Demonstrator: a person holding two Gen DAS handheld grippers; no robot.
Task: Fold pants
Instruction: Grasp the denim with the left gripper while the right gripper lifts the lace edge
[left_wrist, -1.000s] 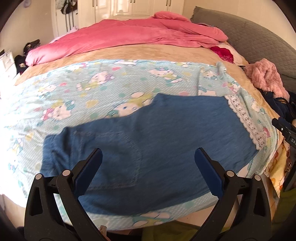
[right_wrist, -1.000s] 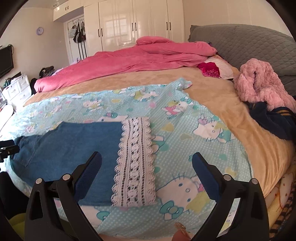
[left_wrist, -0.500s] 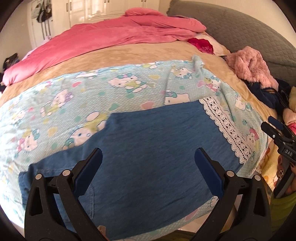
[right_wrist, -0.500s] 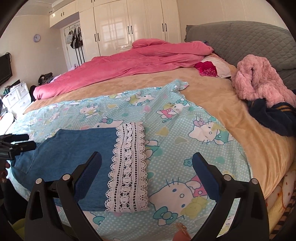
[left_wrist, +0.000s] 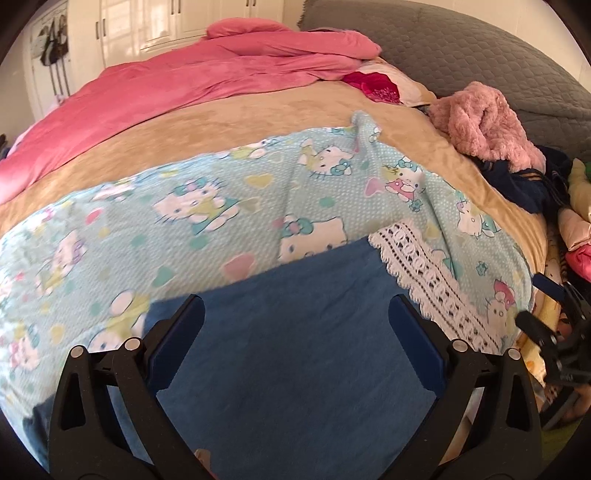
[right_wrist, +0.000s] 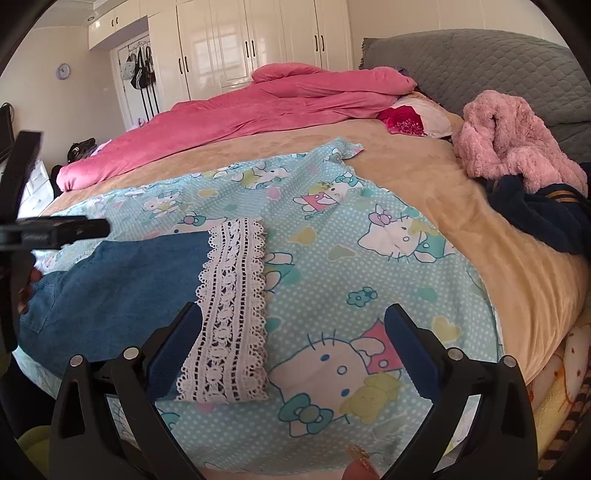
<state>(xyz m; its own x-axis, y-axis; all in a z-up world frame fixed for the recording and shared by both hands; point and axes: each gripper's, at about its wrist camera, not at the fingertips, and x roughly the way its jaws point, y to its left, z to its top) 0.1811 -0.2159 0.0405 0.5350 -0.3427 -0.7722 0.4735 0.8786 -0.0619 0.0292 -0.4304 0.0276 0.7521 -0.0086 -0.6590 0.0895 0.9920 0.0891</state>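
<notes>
The pants (right_wrist: 118, 284) lie on the sheet (right_wrist: 332, 258) at the bed's (right_wrist: 424, 177) near edge, lace hem (right_wrist: 232, 317) rightward, quilt (right_wrist: 258, 110) behind, clothes heap (right_wrist: 517, 155) far right.

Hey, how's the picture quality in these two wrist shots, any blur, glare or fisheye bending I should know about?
Left wrist view: the cartoon sheet smears at the left edge, the bed bulges from fisheye bending, and the denim pants stay fairly sharp between the left gripper. Right wrist view: crisp on the lace hem, with window glare on the glossy wardrobe doors and dark corners.
</notes>
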